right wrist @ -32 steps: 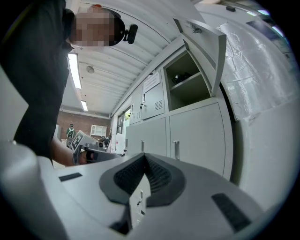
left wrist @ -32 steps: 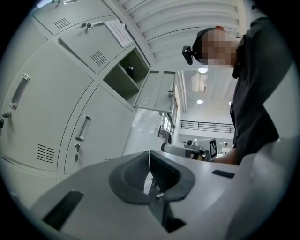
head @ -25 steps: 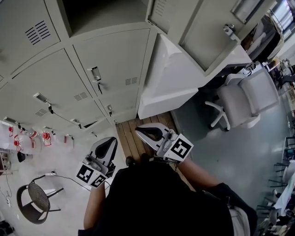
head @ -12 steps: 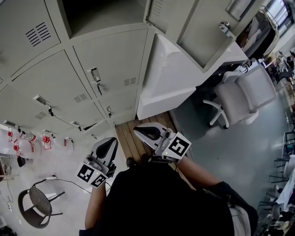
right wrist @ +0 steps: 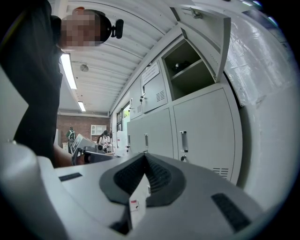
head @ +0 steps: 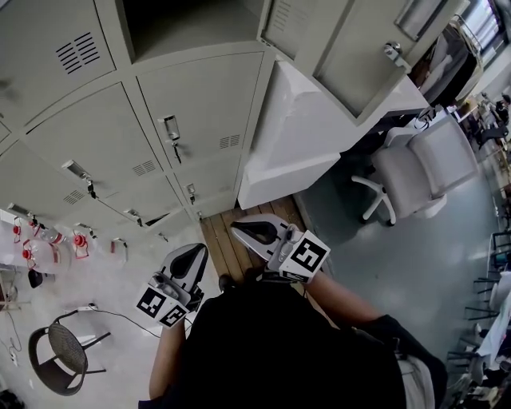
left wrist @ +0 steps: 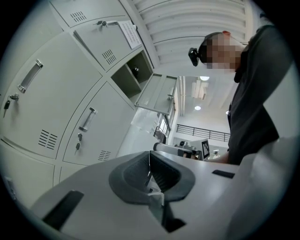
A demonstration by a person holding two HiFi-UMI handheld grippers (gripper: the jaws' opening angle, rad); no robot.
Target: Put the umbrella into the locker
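Left gripper [head: 188, 257] and right gripper [head: 254, 232], jaws together and empty, face the open locker [head: 192, 24] ahead and above; no umbrella shows.

We wear a black top [head: 271, 351] and a small black camera [left wrist: 193, 55] on the head. Our left claw [head: 192, 251] and right claw [head: 239, 231] are pale grey shells with dark ribbed pads [left wrist: 165, 174], each carrying a white cube [head: 307, 257] with black square markers.

The open locker [head: 192, 24] — its top cut off.
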